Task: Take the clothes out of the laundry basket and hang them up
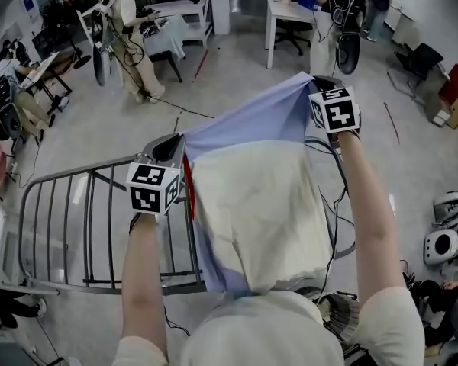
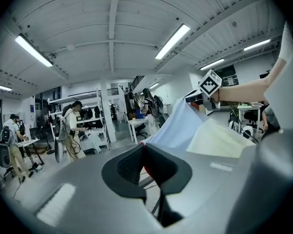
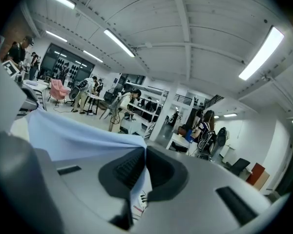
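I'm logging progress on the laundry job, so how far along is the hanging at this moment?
Done: one light blue and cream garment is out and lifted. In hand: the left gripper and right gripper are both shut on its upper edge, holding it spread by the grey drying rack. Left: it is not draped on the rack yet. Whether more clothes wait cannot be seen.

The cloth (image 1: 252,181), stretched between the left tool (image 1: 170,148) and the right tool (image 1: 318,84), fills the middle and hides what lies under it. To its left the rails of the drying rack (image 1: 84,171) bar the way down. Beyond, the floor (image 1: 237,75) lies open, crossed by a cable (image 1: 185,111); desks (image 1: 290,10) and people (image 1: 127,21) stand well back.
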The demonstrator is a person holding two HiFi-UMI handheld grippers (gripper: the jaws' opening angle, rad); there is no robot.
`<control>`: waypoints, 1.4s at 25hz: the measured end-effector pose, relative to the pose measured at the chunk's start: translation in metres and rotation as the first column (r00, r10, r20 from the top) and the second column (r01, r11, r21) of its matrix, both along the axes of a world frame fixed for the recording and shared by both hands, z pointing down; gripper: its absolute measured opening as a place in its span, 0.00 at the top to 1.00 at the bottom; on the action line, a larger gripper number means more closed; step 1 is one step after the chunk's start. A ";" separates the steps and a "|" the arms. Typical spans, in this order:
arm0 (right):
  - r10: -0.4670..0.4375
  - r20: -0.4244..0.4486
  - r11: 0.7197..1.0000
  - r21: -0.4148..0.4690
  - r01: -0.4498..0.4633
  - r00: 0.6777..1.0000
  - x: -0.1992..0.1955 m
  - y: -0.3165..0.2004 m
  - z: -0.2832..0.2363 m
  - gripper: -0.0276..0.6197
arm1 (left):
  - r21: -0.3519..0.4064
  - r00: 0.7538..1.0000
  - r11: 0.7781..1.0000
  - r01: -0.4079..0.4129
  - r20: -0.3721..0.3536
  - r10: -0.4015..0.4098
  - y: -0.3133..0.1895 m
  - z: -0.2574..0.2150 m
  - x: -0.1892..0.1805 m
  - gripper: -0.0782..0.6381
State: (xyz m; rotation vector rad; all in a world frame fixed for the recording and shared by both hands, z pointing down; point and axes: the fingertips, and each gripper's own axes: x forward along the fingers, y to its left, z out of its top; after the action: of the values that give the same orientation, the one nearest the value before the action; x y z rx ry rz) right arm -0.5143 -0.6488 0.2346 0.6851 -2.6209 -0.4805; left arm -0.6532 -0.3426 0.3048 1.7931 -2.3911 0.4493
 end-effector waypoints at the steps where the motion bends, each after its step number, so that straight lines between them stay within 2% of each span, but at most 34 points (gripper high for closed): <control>1: -0.007 -0.006 1.000 0.004 0.007 1.000 -0.008 -0.003 0.001 0.94 | -0.006 1.000 1.000 0.015 -0.006 -0.015 -0.003 0.005 -0.005 0.87; 10: -0.062 -0.024 0.998 0.028 0.063 0.998 -0.080 -0.020 0.004 0.94 | -0.035 0.992 0.993 0.116 -0.034 -0.118 -0.016 0.028 -0.046 0.87; 16: -0.080 -0.099 0.996 -0.051 0.075 0.992 -0.109 -0.026 0.058 0.94 | -0.144 0.990 0.983 0.116 -0.059 -0.126 -0.021 0.066 -0.066 0.87; 23: -0.094 -0.259 0.984 -0.169 0.051 0.961 -0.112 -0.028 0.155 0.94 | -0.276 0.981 0.956 0.103 -0.130 -0.143 -0.029 0.128 -0.068 0.87; 30: -0.081 -0.396 0.972 -0.236 -0.016 0.915 -0.097 -0.026 0.225 0.92 | -0.358 0.964 0.930 0.086 -0.204 -0.168 -0.029 0.165 -0.064 0.87; 31: -0.086 -0.418 0.969 -0.248 -0.022 0.905 -0.094 -0.024 0.231 0.91 | -0.368 0.961 0.926 0.077 -0.222 -0.168 -0.028 0.167 -0.063 0.85; 32: -0.095 -0.440 0.965 -0.259 -0.025 0.893 -0.092 -0.021 0.236 0.87 | -0.376 0.957 0.924 0.066 -0.240 -0.166 -0.027 0.168 -0.061 0.79; 33: -0.106 -0.460 0.961 -0.275 -0.029 0.882 -0.089 -0.018 0.241 0.82 | -0.380 0.953 0.923 0.056 -0.256 -0.163 -0.026 0.169 -0.059 0.66; 34: -0.115 -0.476 0.956 -0.293 -0.033 0.872 -0.085 -0.015 0.245 0.76 | -0.379 0.950 0.924 0.050 -0.268 -0.161 -0.025 0.168 -0.058 0.59; 35: -0.123 -0.483 0.952 -0.306 -0.036 0.867 -0.082 -0.013 0.248 0.74 | -0.375 0.949 0.926 0.050 -0.272 -0.161 -0.024 0.167 -0.057 0.58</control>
State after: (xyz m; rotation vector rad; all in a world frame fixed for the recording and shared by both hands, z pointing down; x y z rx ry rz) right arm -0.5962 -0.6618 0.4826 0.3394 -2.1508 -0.2134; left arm -0.7105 -0.3671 0.4714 1.4444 -2.0267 0.5253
